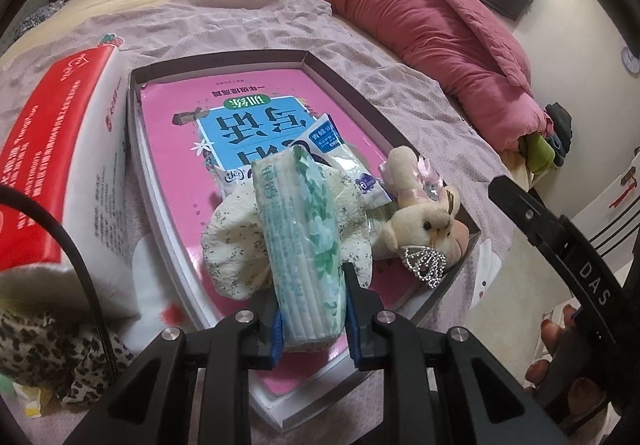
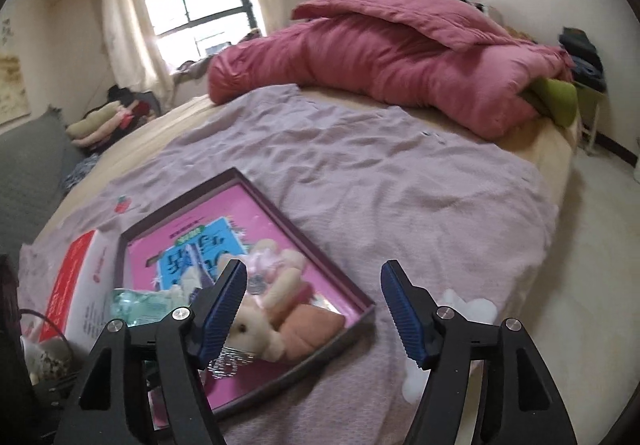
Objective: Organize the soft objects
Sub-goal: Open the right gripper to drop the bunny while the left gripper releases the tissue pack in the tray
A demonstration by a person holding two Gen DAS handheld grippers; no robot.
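Evidently the step in hand is setting the soft pack of tissues in green-and-white floral plastic wrap (image 1: 308,253) down among the other soft things; it sits at lower centre of the left wrist view, pinched near its bottom end between the blue-padded fingers of the left gripper (image 1: 312,321), whose jaws stand narrow and pressed on the wrap; the pack hangs over the shallow dark-rimmed cardboard box lid (image 1: 404,77) and hides part of a cream speckled cloth bundle (image 1: 232,245) beneath it. To do this well, I would lower the pack until it rests flat inside the rim before letting go, and choose the bare stretch of the glossy pink book cover (image 1: 168,149) at left of the tray, since dropping it on the bundle risks it sliding off; a soft pack deforms, so the grip should ease slowly. Just right of the pack lies the cream plush rabbit with a sequinned bow (image 1: 424,225), with a white-and-blue plastic packet (image 1: 328,141) above it. Outward, a red-and-white carton (image 1: 60,149) stands at left on the mauve wrinkled bedsheet (image 1: 248,21).

The right wrist view adds what the left cannot: the right gripper (image 2: 314,309) with its jaws spread wide and nothing between them, over the tray's lower right corner; also a window at upper left. The left view alone shows the clamp on the pack, and leopard-print fabric (image 1: 48,341) at lower left.
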